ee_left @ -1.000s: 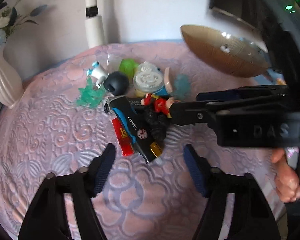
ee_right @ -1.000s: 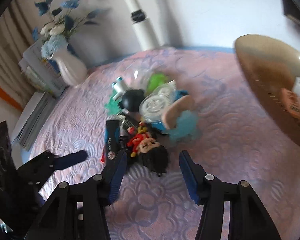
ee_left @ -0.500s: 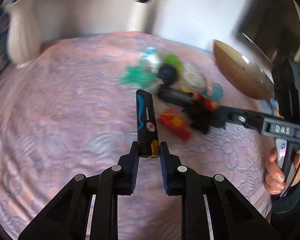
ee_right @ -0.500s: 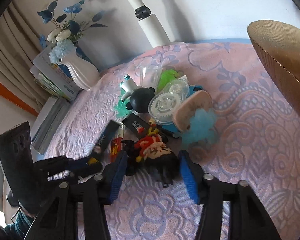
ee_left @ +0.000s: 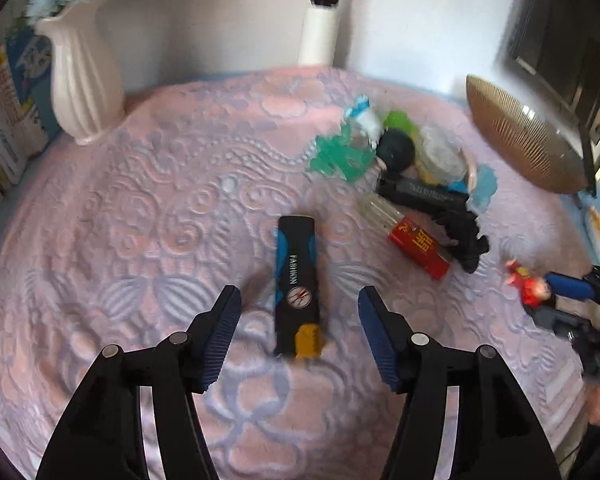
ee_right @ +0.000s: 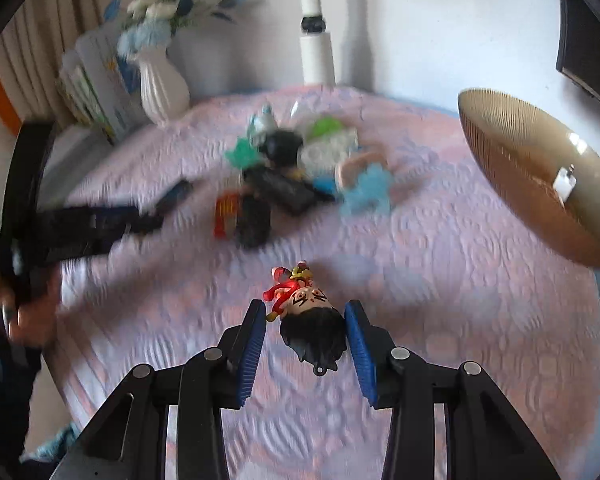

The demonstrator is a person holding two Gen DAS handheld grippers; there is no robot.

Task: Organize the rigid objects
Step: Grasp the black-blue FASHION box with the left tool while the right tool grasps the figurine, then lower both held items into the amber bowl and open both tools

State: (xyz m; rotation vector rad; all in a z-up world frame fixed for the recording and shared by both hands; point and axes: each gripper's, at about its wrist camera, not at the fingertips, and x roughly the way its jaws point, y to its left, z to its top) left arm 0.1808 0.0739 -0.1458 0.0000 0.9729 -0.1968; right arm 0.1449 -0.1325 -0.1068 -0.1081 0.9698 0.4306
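The left hand-held gripper (ee_left: pixel 298 330) is opening now, and the black and blue lighter (ee_left: pixel 297 284) that it was squeezing half a second ago lies free on the pink bedcover (ee_left: pixel 140 240), between its wide jaws and well apart from the toy pile (ee_left: pixel 400 168). The right hand-held gripper (ee_right: pixel 306 342) holds the small doll (ee_right: pixel 312 328) by its dark head and has carried it away from the pile. So two things are already separated; the pile still waits for sorting.
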